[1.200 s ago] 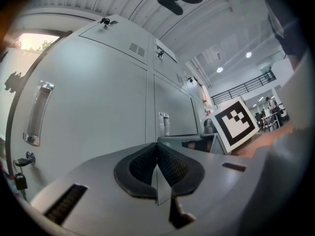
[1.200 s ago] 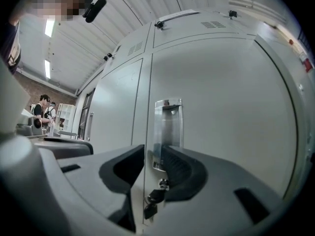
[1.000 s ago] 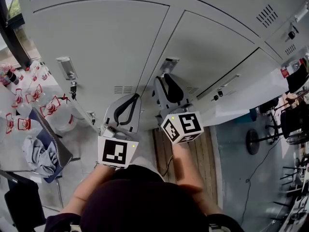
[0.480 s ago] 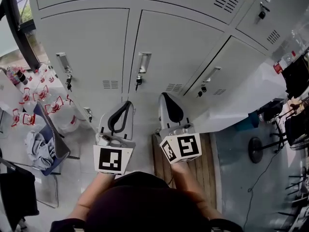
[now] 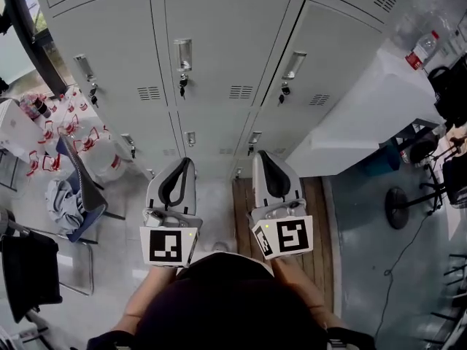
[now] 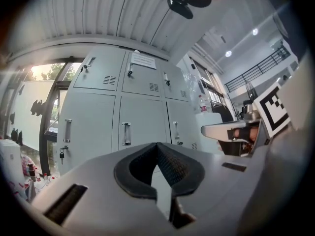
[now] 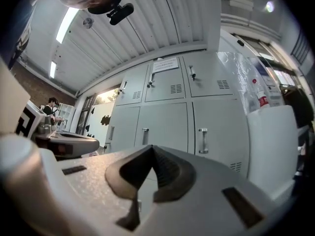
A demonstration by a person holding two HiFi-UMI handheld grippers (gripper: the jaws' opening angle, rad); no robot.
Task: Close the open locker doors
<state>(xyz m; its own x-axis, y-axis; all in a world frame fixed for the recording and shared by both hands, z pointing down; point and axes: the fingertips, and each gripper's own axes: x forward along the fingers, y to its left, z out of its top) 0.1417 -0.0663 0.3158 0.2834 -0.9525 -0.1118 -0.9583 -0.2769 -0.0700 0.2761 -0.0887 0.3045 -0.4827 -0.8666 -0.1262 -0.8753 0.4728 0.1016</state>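
- Locker doors [image 5: 219, 42]: how are they found?
- All are seen flush in the grey bank, handles [image 5: 182, 53] outward, well apart from both grippers.
- And the fingers?
- On the left gripper [image 5: 187, 163] and the right gripper [image 5: 261, 156] they are clenched, with nothing between them.
- The room?
- A wooden floor strip [image 5: 314, 217] is seen below, a chair [image 5: 86, 195] at left and a white cabinet [image 5: 365, 115] at right.
- What differs from a second ago?
- Both grippers were held close against the doors then, and more of the bank is now seen.
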